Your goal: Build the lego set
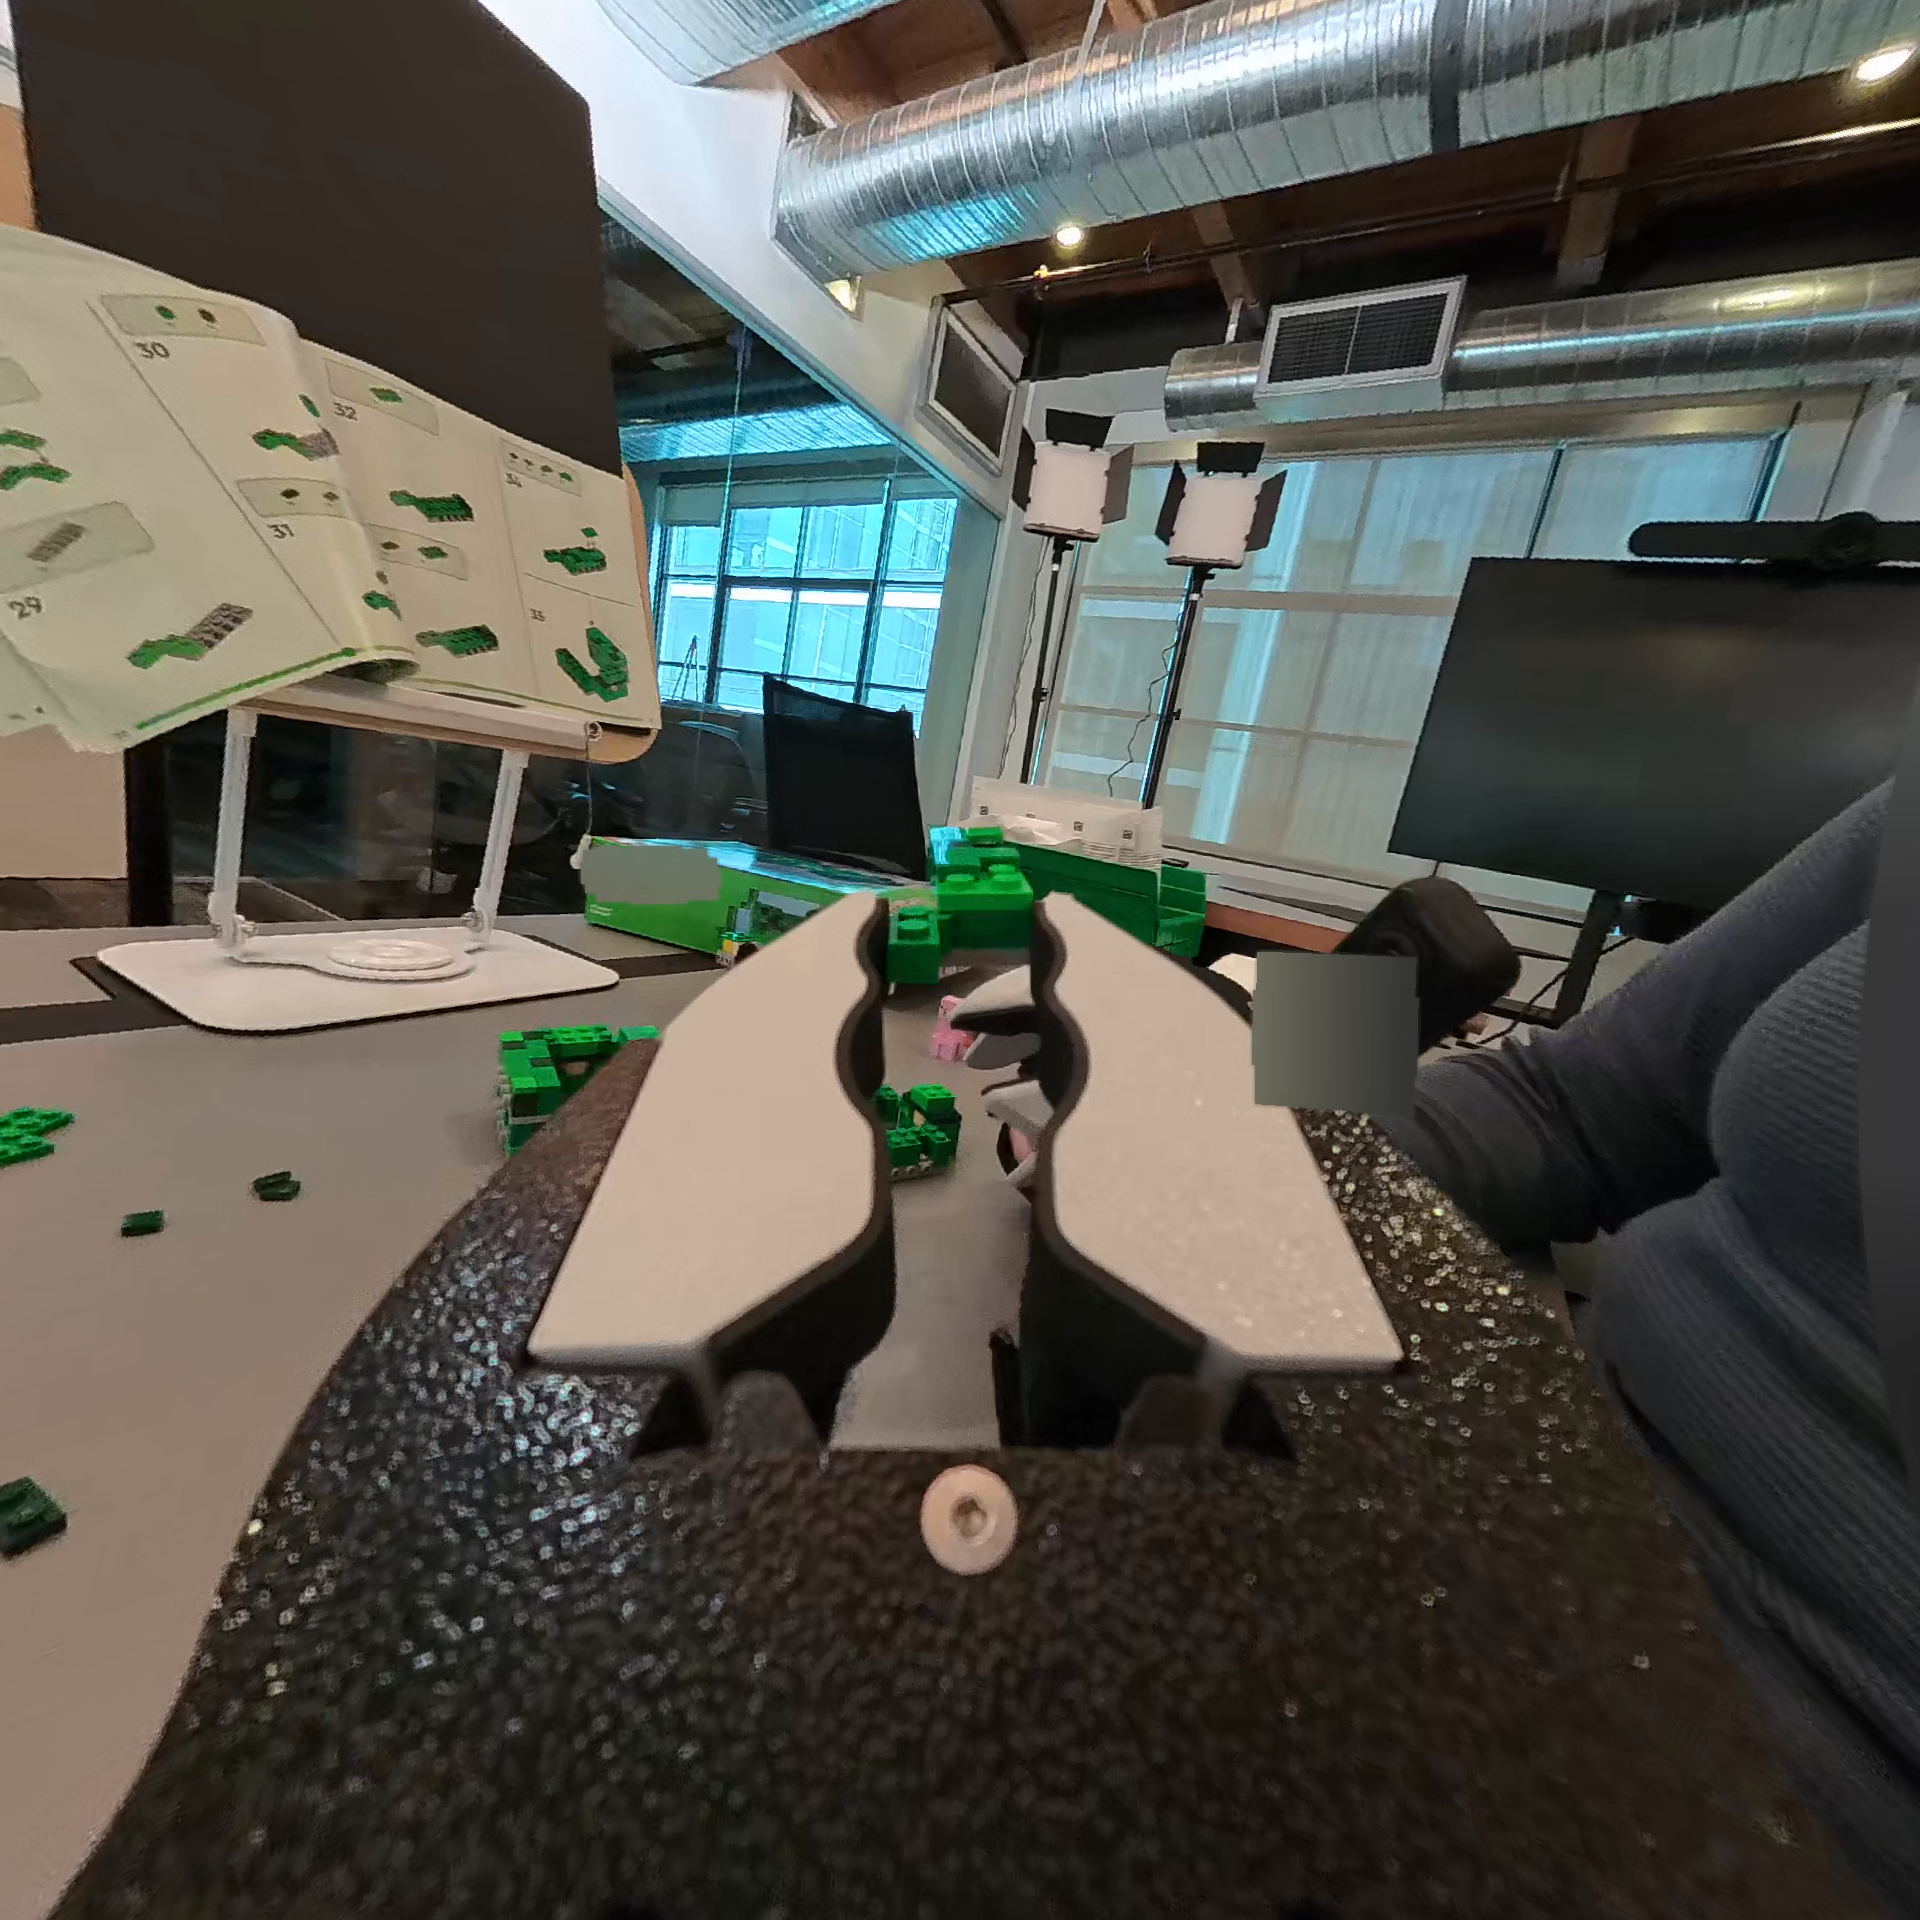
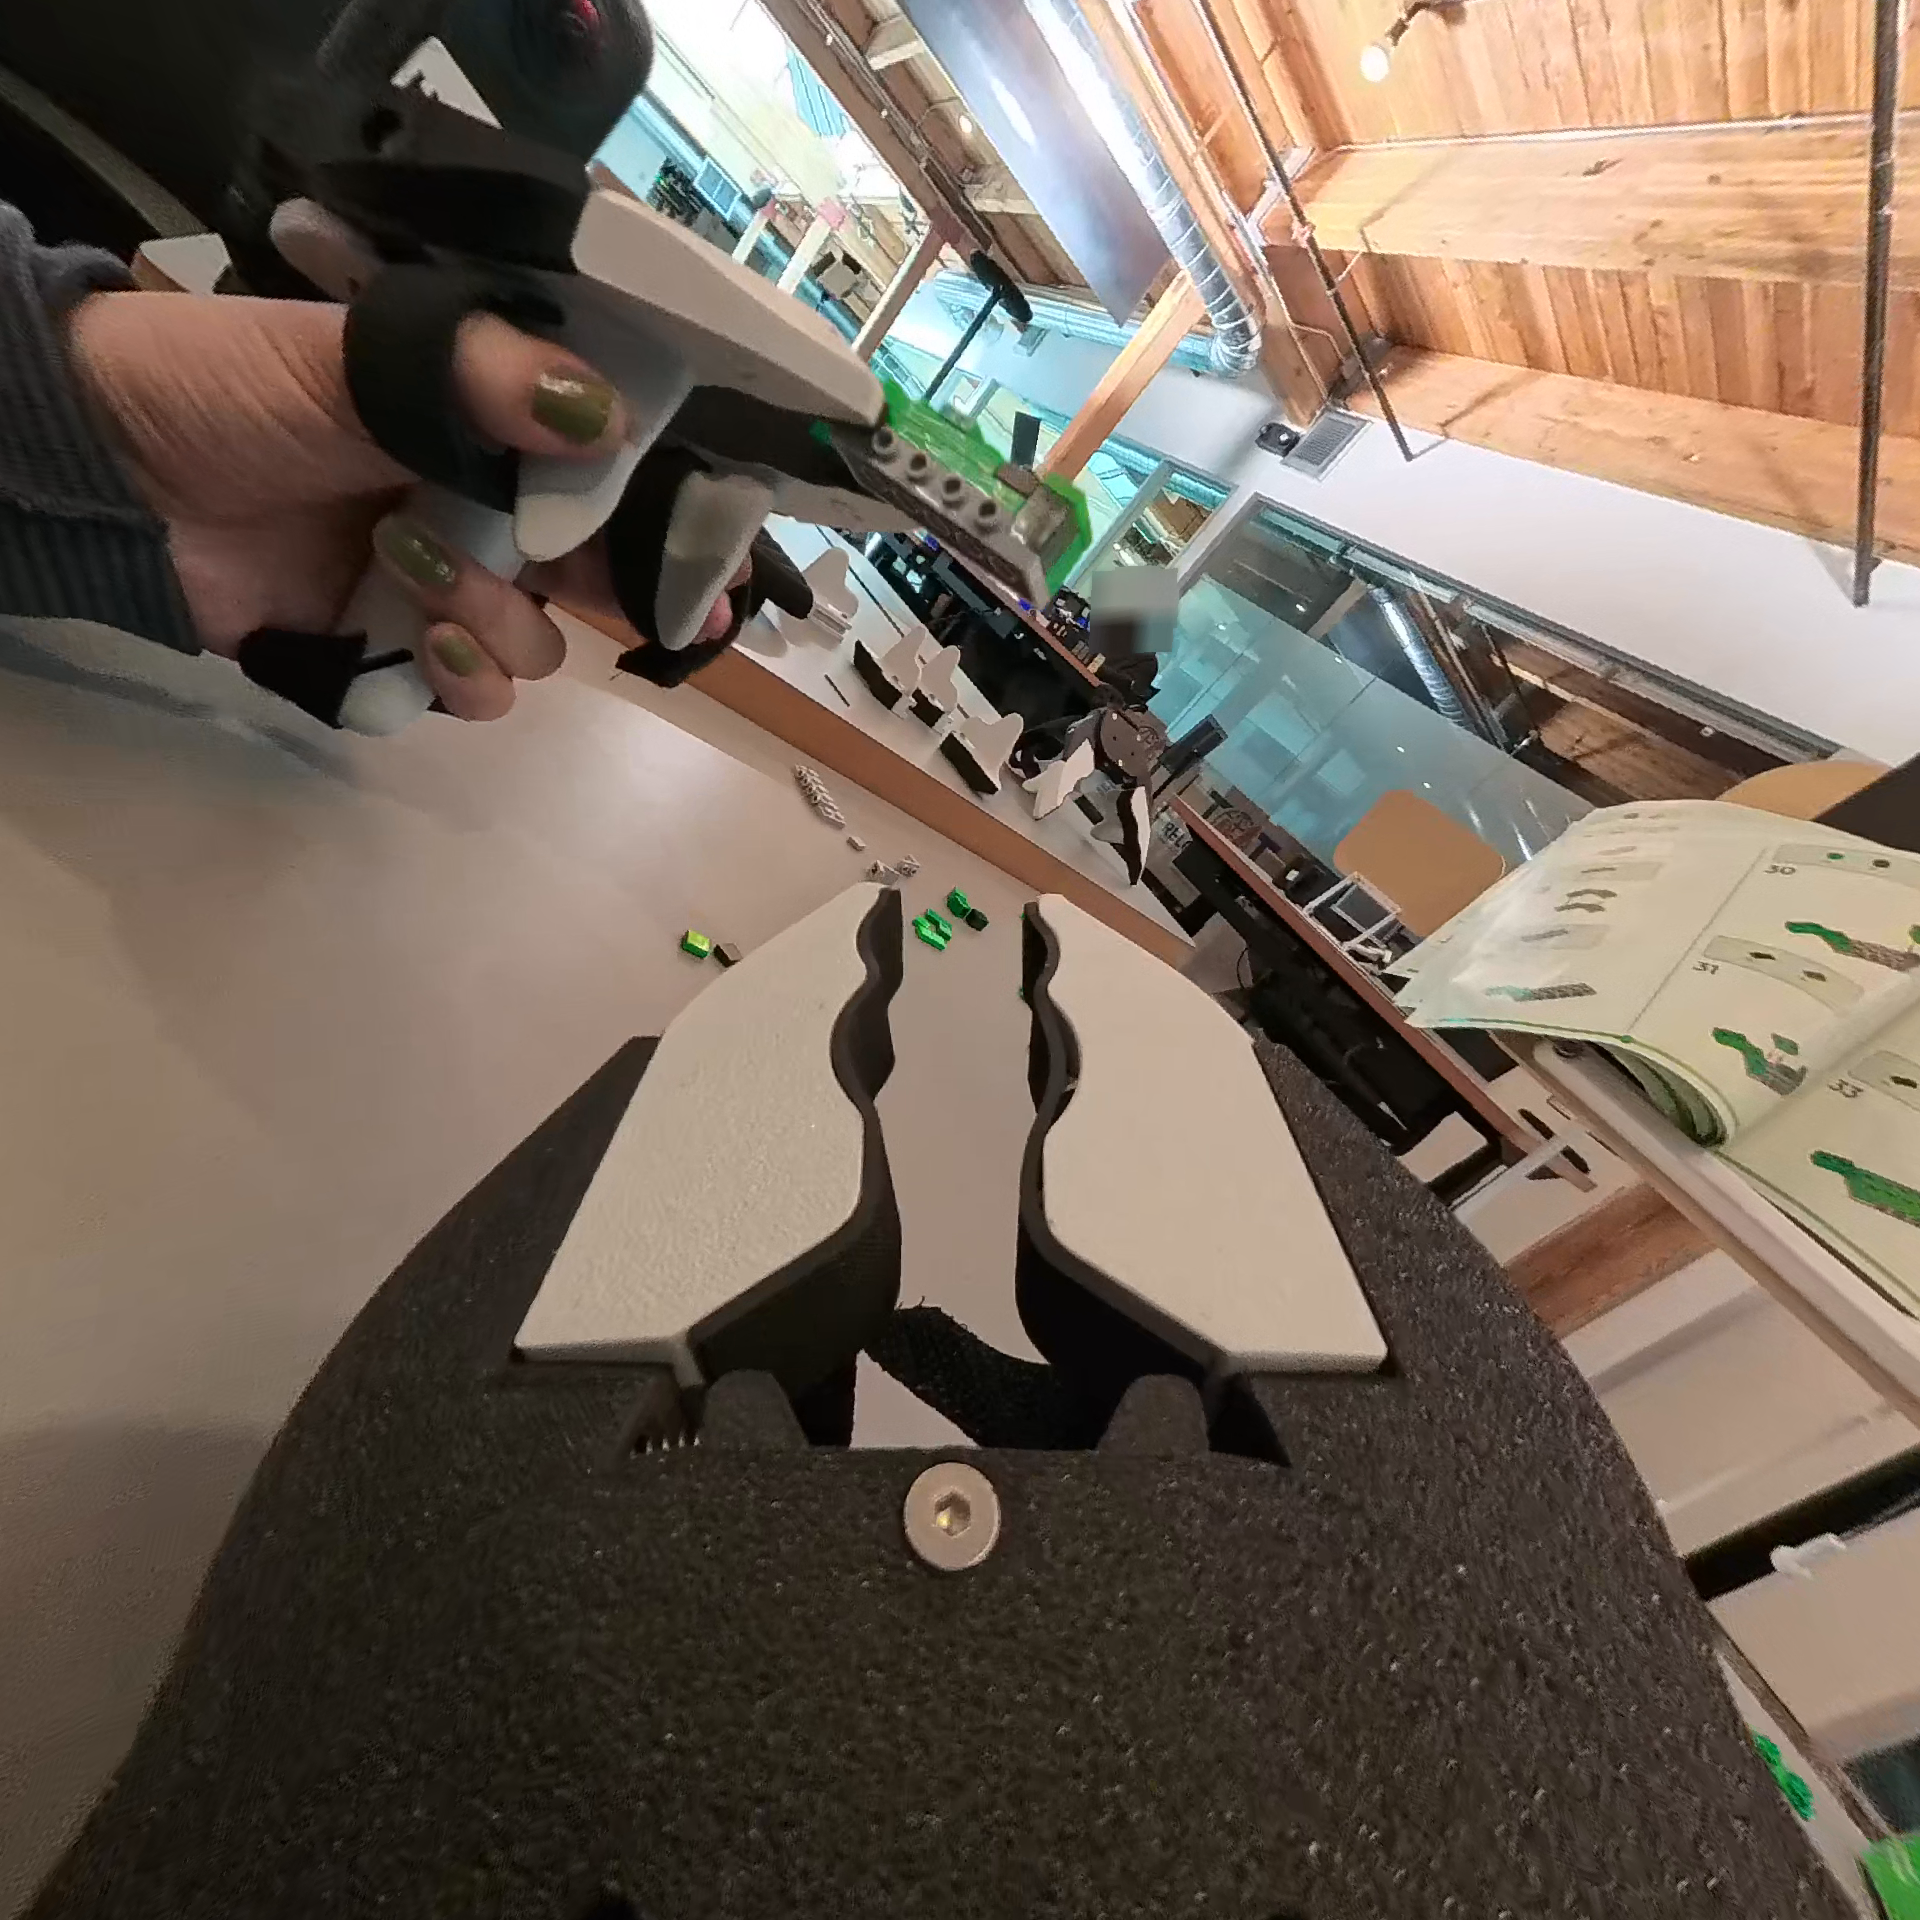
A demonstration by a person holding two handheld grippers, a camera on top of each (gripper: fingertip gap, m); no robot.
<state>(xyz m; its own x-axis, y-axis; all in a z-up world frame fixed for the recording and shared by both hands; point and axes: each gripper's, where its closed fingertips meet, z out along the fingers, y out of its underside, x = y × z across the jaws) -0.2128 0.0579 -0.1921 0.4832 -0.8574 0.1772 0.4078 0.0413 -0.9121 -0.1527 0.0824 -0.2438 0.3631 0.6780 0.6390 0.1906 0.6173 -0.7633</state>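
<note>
My left gripper [image 1: 961, 914] is shut on a green and grey lego assembly [image 1: 971, 883], held above the table. In the right wrist view this gripper [image 2: 883, 426] shows at the upper left in a person's hand, with the assembly [image 2: 966, 499] sticking out past its tips. My right gripper [image 2: 956, 914] is open and empty, tilted over the table. Small green bricks [image 2: 951, 920] lie on the table beyond its tips. Two more green builds [image 1: 561, 1070] [image 1: 920, 1127] and a pink piece [image 1: 948, 1029] sit on the table.
An open instruction booklet [image 1: 312, 520] [image 2: 1714, 987] rests on a white stand [image 1: 353, 966]. A green lego box [image 1: 748, 894] lies at the back. Loose green pieces [image 1: 275, 1184] and grey pieces [image 2: 821, 795] are scattered. A person's sleeve [image 1: 1662, 1091] is at the right. Left tips to right tips: about 9 cm.
</note>
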